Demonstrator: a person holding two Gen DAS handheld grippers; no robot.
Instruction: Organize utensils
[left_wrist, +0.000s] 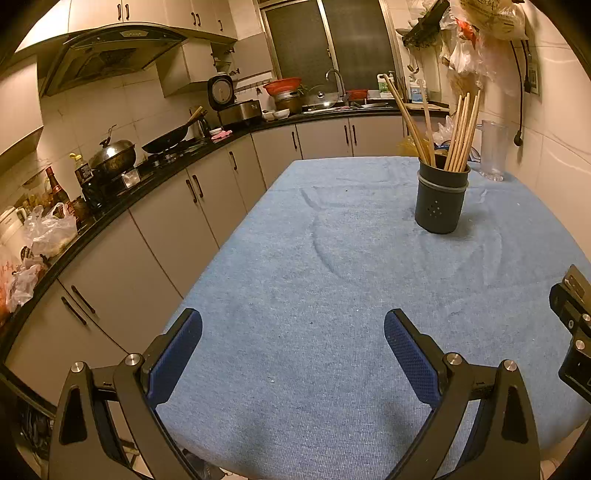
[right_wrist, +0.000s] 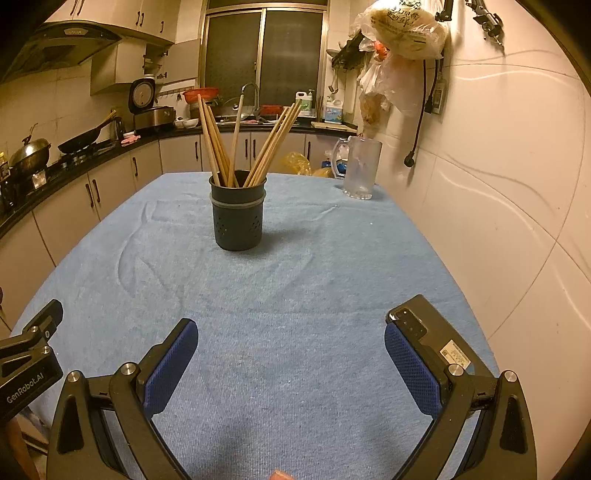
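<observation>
Chopsticks (right_wrist: 221, 147) upright in a dark holder (right_wrist: 238, 218) on the blue-clothed table (right_wrist: 295, 295).
Far right, a clear mug (right_wrist: 360, 168) stands well apart. Near, both the left hand-held gripper (left_wrist: 293, 325) and right hand-held gripper (right_wrist: 291, 332) are spread, gripping nothing.

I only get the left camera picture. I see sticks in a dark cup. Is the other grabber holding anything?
Observer: No. The right gripper has its jaws wide apart, with only blue cloth between them.
Operator: Does that see-through jug have a handle?
Observer: Yes, the clear jug has a handle on its left side, by the wall.
Operator: Is anything lying in front of the cup?
Observer: Nothing; the cloth before the holder is bare, and all the chopsticks stand inside it.
</observation>
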